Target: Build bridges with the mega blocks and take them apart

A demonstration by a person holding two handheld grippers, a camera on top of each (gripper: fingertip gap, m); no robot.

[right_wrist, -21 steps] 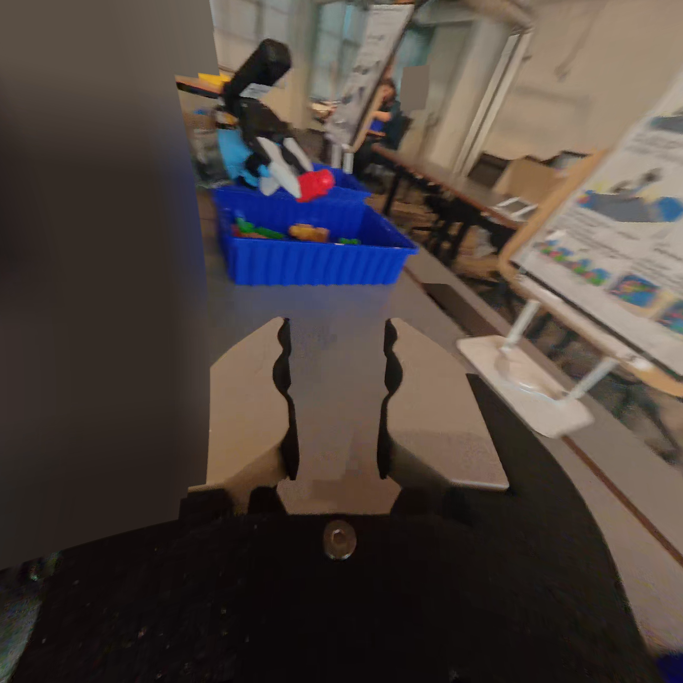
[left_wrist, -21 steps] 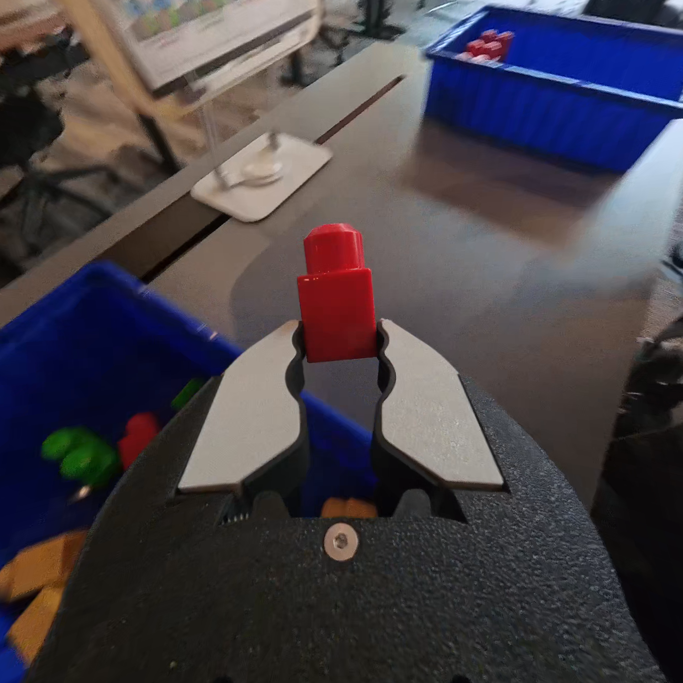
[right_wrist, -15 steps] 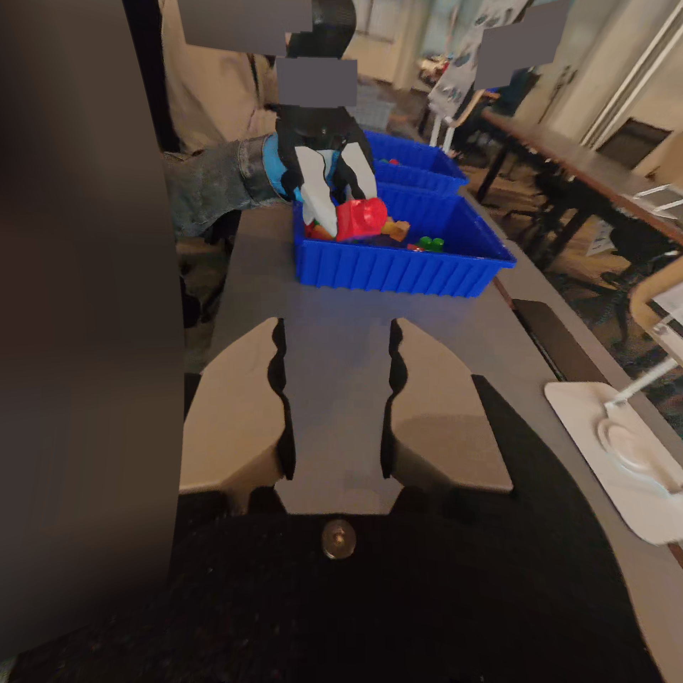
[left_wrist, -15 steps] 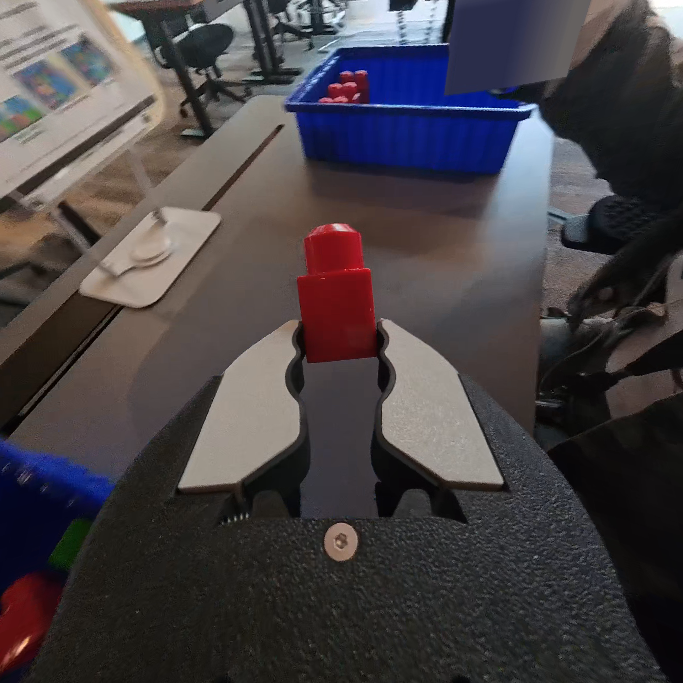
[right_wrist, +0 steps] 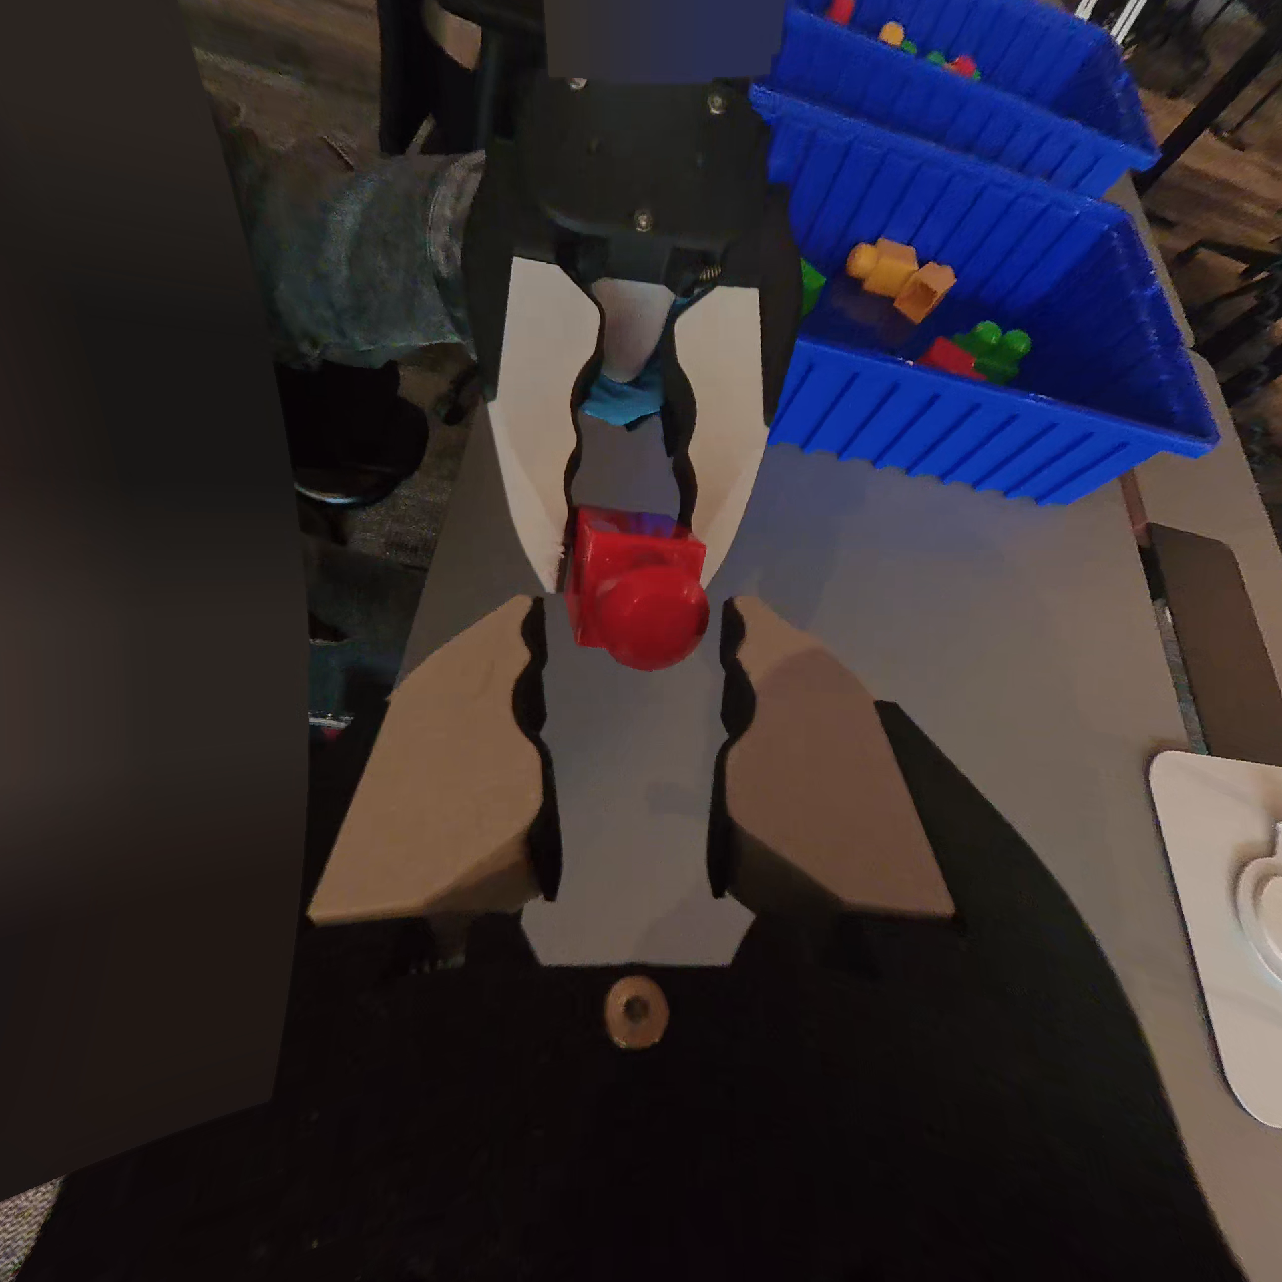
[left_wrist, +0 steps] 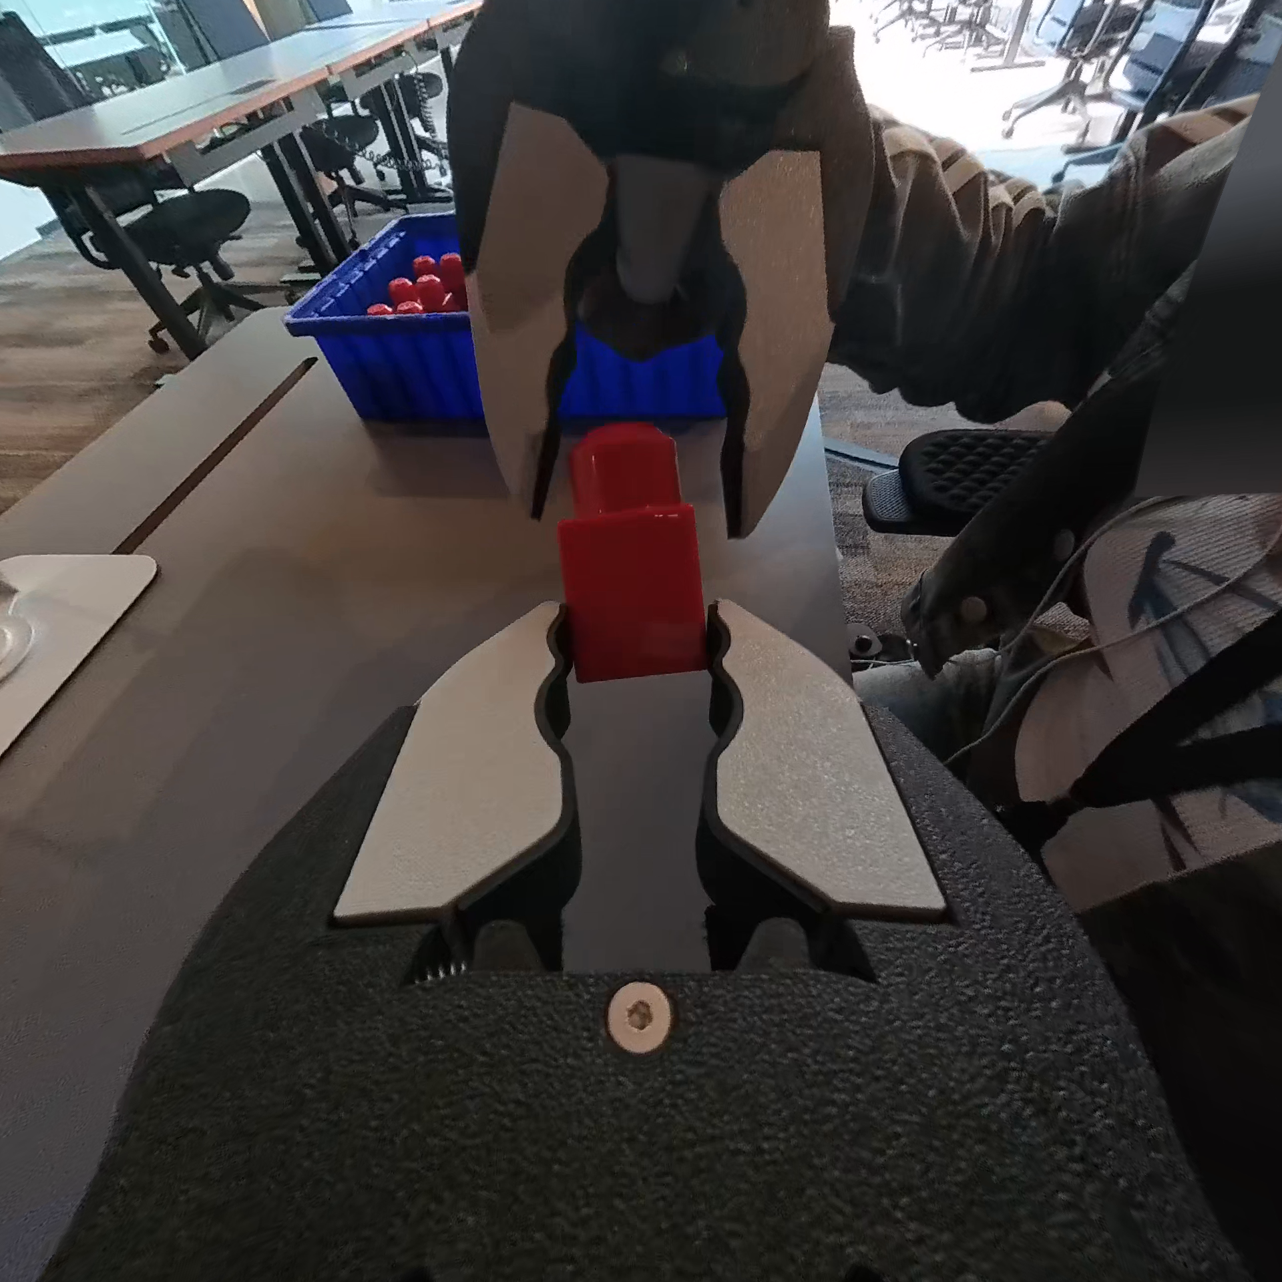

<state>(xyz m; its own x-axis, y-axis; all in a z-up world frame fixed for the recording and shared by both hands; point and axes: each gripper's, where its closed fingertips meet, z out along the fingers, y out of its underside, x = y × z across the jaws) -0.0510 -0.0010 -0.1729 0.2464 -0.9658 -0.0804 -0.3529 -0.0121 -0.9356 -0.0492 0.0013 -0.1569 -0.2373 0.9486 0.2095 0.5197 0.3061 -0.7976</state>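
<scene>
My left gripper (left_wrist: 635, 614) is shut on a red single-stud block (left_wrist: 630, 596) and holds it above the dark table (left_wrist: 277, 659), stud pointing away. My right gripper (right_wrist: 631, 610) is open and faces it head-on. In the left wrist view the right gripper (left_wrist: 638, 499) has its fingertips on either side of the block's stud, not touching. In the right wrist view the red block (right_wrist: 635, 590) sits just beyond my open fingertips, with the left gripper (right_wrist: 631, 548) clamped on its base.
A blue bin (left_wrist: 416, 368) holding red blocks (left_wrist: 423, 288) stands at the far end of the table. Two blue bins (right_wrist: 971, 430) with orange, green and red blocks stand on the other end. A white stand base (right_wrist: 1221, 902) lies at the table's side. A person's sleeve (left_wrist: 971, 263) is behind the right gripper. The tips of both grippers are at nearly the same place.
The left gripper has carried the red block away from its bin to the table's middle. The right gripper has come close, and its open fingers now flank the block's stud.
</scene>
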